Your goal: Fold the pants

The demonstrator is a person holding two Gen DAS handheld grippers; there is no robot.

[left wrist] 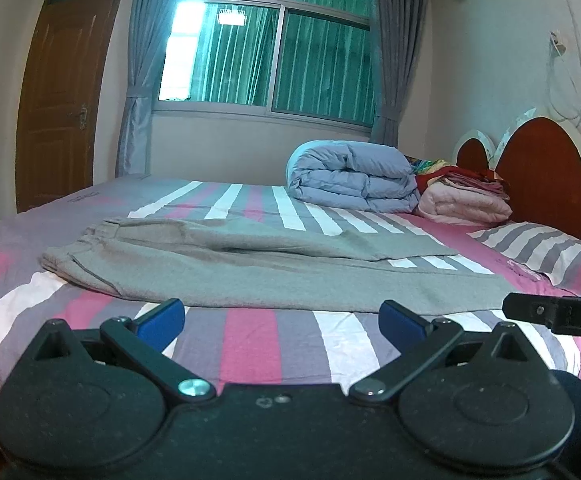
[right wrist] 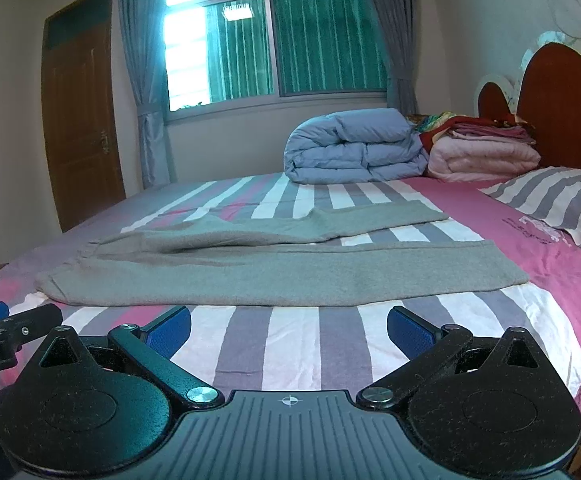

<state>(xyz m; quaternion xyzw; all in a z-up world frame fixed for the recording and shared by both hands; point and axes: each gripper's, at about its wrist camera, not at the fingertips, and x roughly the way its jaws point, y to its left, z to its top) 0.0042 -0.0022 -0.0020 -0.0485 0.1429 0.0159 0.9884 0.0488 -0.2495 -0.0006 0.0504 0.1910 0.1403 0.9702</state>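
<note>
Your left gripper [left wrist: 281,322] sits with its jaws spread wide and nothing between the blue pads [left wrist: 162,319]; it hovers over the near edge of the bed [left wrist: 250,344], short of the cloth. Your right gripper [right wrist: 289,327] is likewise spread apart and empty, over the striped sheet at the near edge. Each gripper shows in the other's view: the right one's black finger enters at the right edge of the left wrist view, the left one's at the left edge of the right wrist view. The grey pants [left wrist: 226,264] lie flat across the bed, just beyond both grippers and not touched by either. Waistband to the left, legs running right; the far leg is angled away from the near one so a wedge of sheet shows between them toward the hems. Behind the pants, well apart: a folded blue duvet [left wrist: 350,176], a pink folded quilt [left wrist: 462,202] beside it, a striped pillow [left wrist: 546,248] near the headboard [left wrist: 546,168].
</note>
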